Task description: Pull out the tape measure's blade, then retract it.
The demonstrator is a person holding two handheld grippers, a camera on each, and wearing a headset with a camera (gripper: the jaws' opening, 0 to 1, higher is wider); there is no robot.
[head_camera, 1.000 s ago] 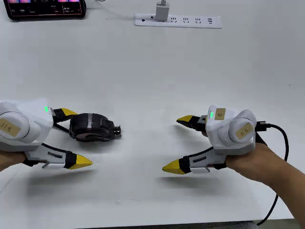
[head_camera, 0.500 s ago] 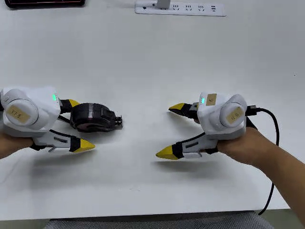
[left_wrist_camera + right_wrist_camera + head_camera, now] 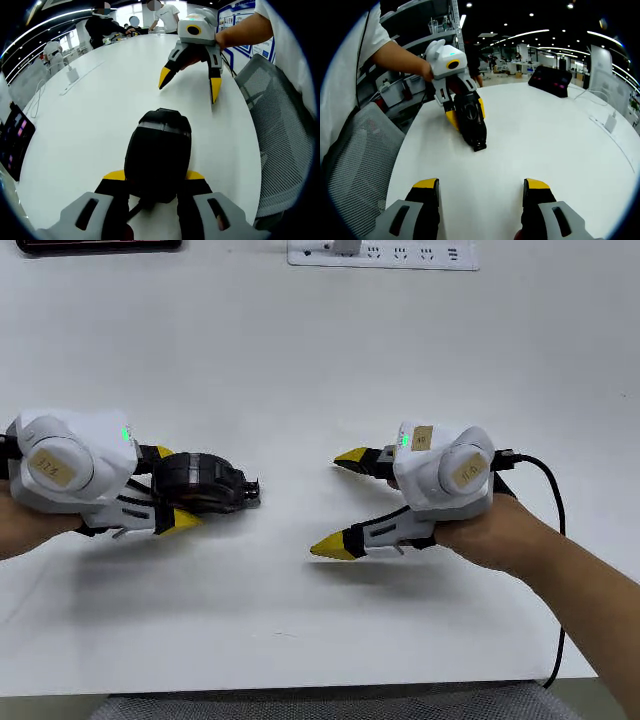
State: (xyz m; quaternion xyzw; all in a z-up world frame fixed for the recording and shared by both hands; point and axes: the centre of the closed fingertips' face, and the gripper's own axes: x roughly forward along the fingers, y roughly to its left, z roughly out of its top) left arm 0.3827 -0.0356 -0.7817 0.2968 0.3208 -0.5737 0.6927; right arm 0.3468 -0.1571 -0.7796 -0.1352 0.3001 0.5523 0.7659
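grip: left tool (image 3: 155,176) pinches tape (image 3: 159,150) | right tool (image 3: 338,502) spread, well apart | risk: tape may twist loose when hook (image 3: 479,147) pulled

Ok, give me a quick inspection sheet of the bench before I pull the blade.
Surface: white table, flat and plain.
Job's things: tape measure lying on the table, blade not drawn, hook end toward the right tool.
Clutter: power strip and dark screen device at the far edge.
Grippers: left tool shut on the tape measure's sides; right tool open, apart from it.
Cables: black cable trailing from the right tool.
Surroundings: mesh chair; people at the table's far end.
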